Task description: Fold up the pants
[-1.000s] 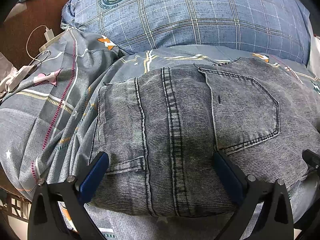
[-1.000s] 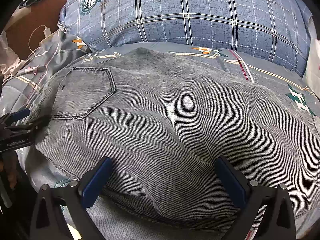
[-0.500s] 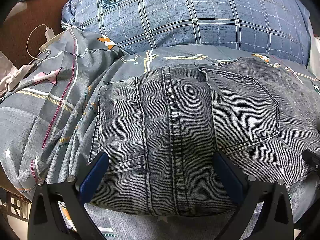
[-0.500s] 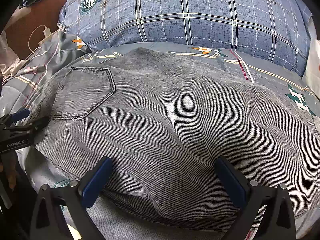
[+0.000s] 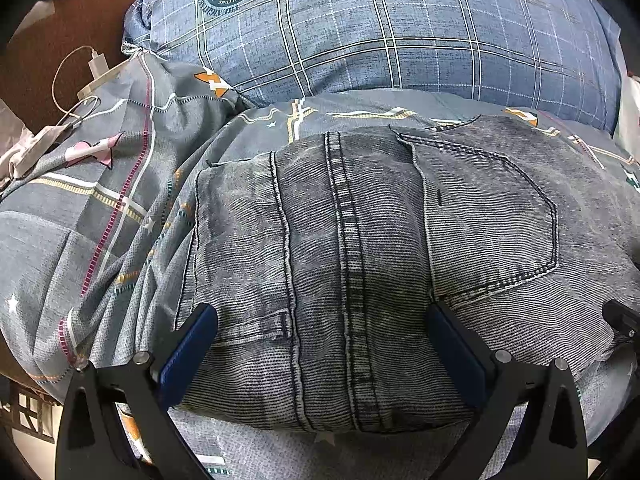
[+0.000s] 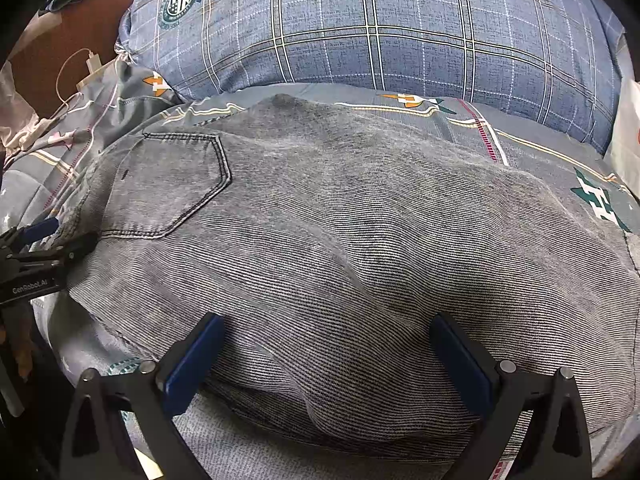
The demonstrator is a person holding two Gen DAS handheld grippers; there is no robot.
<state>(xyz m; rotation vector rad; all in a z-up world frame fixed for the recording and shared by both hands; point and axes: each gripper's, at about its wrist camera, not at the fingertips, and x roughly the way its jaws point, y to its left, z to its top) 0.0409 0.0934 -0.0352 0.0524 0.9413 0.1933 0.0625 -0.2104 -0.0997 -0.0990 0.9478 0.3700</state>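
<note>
Grey denim pants (image 5: 360, 264) lie folded on the bed, back pocket (image 5: 488, 216) up. In the left wrist view my left gripper (image 5: 320, 332) is open, its blue pads (image 5: 188, 352) straddling the near folded edge by the waistband seam. In the right wrist view the pants (image 6: 360, 240) spread across the bed, and my right gripper (image 6: 328, 344) is open with its pads (image 6: 460, 360) wide apart over the near edge. The left gripper also shows at the left edge of the right wrist view (image 6: 60, 240).
A large blue plaid pillow (image 5: 380, 32) lies behind the pants. The grey patterned bedsheet (image 5: 100, 200) is rumpled at the left. A white charger and cable (image 5: 96, 68) lie on a brown surface at the far left. A white bag (image 6: 628, 132) sits at the right.
</note>
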